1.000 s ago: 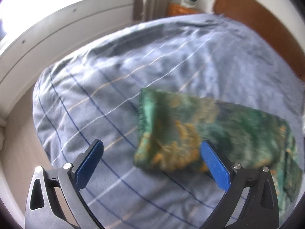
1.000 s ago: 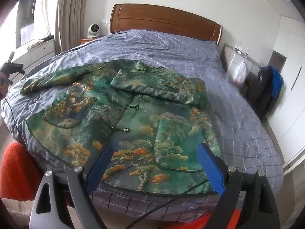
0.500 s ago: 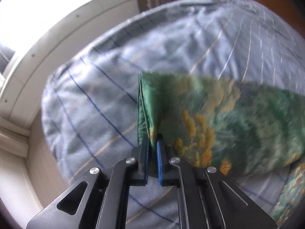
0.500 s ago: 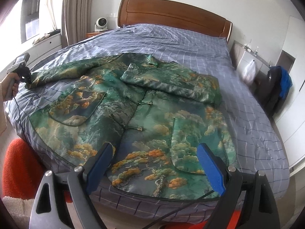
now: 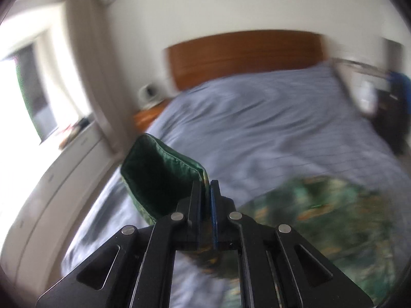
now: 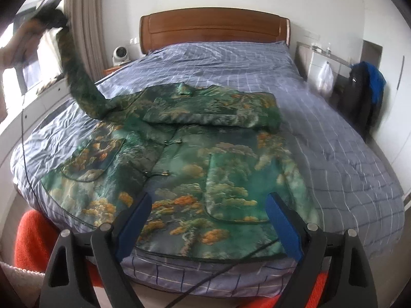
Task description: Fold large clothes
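Right wrist view shows our left gripper [image 6: 55,23] clamped on the jacket's [image 6: 205,159] left sleeve [image 6: 77,77], raised off the bed [image 6: 346,154]; the other sleeve already lies folded across the chest, the body unfolded. Our right gripper [image 6: 208,218] hovers with jaws wide, empty. Nothing blocks the fold.
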The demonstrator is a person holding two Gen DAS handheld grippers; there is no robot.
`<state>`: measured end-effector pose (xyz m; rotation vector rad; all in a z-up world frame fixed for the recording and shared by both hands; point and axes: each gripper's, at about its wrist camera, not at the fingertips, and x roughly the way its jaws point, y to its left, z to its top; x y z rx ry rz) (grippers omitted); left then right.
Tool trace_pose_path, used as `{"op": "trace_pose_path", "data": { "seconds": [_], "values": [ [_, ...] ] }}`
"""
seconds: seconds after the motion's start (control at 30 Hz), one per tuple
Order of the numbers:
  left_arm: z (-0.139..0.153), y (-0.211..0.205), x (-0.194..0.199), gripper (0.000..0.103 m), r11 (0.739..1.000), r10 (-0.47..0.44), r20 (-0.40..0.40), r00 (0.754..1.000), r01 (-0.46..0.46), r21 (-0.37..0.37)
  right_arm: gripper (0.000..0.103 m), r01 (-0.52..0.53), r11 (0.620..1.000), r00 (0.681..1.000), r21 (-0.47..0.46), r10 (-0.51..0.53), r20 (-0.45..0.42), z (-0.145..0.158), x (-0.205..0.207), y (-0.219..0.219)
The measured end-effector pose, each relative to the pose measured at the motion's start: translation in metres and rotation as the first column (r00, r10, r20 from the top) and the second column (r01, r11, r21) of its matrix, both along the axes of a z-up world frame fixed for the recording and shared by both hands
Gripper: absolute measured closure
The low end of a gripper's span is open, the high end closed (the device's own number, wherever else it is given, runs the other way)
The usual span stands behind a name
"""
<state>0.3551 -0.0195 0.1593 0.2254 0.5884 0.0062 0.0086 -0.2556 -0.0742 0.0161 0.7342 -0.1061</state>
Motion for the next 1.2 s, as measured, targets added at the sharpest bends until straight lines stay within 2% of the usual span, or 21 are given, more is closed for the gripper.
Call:
{"op": "trace_pose_path", "data": {
  "seconds": [0.1, 0.23, 0.33, 0.43, 0.5, 0.57, 0.63, 0.7, 0.73, 0.77, 0.83, 0.9, 0.97, 1.03, 1.07, 1.13, 1.2],
  "values": [
    [-0.009, -0.089, 0.003, 0.099, 0.991, -0.126, 0.007, 0.992, 0.126, 0.039, 0.014, 0.029, 0.999, 1.0, 0.017, -0.029, 0.011, 0.001, -0.01, -0.014],
    [-0.059, -0.189, 0.011, 0.103, 0.967, -0.244, -0.074, 0.967, 0.248, 0.051, 0.014, 0.083, 0.996, 0.996, 0.031, -0.084, 0.021, 0.001, -0.025, -0.037],
    [-0.1, -0.242, 0.017, 0.103, 0.954, -0.283, -0.137, 0.949, 0.293, 0.062, 0.014, 0.124, 0.991, 0.992, 0.049, -0.124, 0.012, -0.003, -0.031, -0.054],
    [-0.142, -0.275, 0.018, 0.103, 0.948, -0.295, -0.199, 0.935, 0.312, 0.063, 0.014, 0.168, 0.983, 0.986, 0.074, -0.168, -0.007, -0.01, -0.037, -0.072],
    [-0.177, -0.296, 0.019, 0.103, 0.942, -0.305, -0.264, 0.915, 0.331, 0.061, 0.014, 0.192, 0.977, 0.981, 0.096, -0.191, -0.024, -0.017, -0.038, -0.083],
    [-0.2, -0.309, 0.01, 0.097, 0.942, -0.301, -0.309, 0.902, 0.332, 0.051, 0.014, 0.21, 0.971, 0.978, 0.116, -0.206, -0.04, -0.022, -0.039, -0.091],
    [-0.213, -0.305, 0.004, 0.094, 0.94, -0.316, -0.349, 0.882, 0.34, 0.008, 0.014, 0.215, 0.968, 0.976, 0.128, -0.211, -0.047, -0.024, -0.039, -0.097],
    [-0.217, -0.294, -0.005, 0.07, 0.939, -0.331, -0.371, 0.867, 0.343, -0.035, 0.014, 0.221, 0.966, 0.975, 0.133, -0.217, -0.046, -0.023, -0.037, -0.103],
    [-0.213, -0.278, -0.011, 0.048, 0.938, -0.34, -0.364, 0.867, 0.342, -0.06, 0.014, 0.222, 0.965, 0.975, 0.141, -0.217, -0.051, -0.023, -0.034, -0.106],
    [-0.213, -0.271, -0.016, 0.035, 0.938, -0.343, -0.354, 0.87, 0.34, -0.072, 0.014, 0.208, 0.965, 0.978, 0.161, -0.201, -0.058, -0.021, -0.029, -0.109],
    [-0.203, -0.233, -0.029, 0.029, 0.939, -0.343, -0.321, 0.883, 0.334, -0.085, 0.014, 0.13, 0.963, 0.991, 0.238, -0.121, -0.053, -0.011, -0.01, -0.112],
    [-0.195, -0.189, -0.042, 0.025, 0.95, -0.312, -0.298, 0.902, 0.303, -0.079, 0.014, 0.061, 0.94, 0.998, 0.335, -0.053, -0.034, 0.002, 0.012, -0.116],
    [-0.194, -0.137, -0.056, 0.02, 0.97, -0.241, -0.277, 0.93, 0.238, -0.045, 0.011, 0.002, 0.878, 1.0, 0.478, 0.005, -0.013, 0.014, 0.042, -0.122],
    [-0.197, -0.092, -0.07, 0.02, 0.985, -0.162, -0.258, 0.953, 0.171, 0.015, 0.009, -0.065, 0.763, 0.997, 0.643, 0.081, 0.004, 0.022, 0.095, -0.124],
    [-0.2, -0.067, -0.08, 0.02, 0.99, -0.113, -0.248, 0.962, 0.129, 0.049, 0.009, -0.079, 0.725, 0.994, 0.684, 0.108, -0.001, 0.021, 0.123, -0.12],
    [-0.204, -0.022, -0.101, 0.02, 0.995, -0.042, -0.24, 0.97, 0.063, 0.079, 0.009, -0.094, 0.693, 0.988, 0.714, 0.153, -0.019, 0.017, 0.173, -0.109],
    [-0.204, 0.008, -0.121, 0.02, 0.997, -0.005, -0.234, 0.972, 0.024, 0.076, 0.009, -0.096, 0.692, 0.974, 0.715, 0.213, -0.076, 0.0, 0.241, -0.086]
  ]
}}
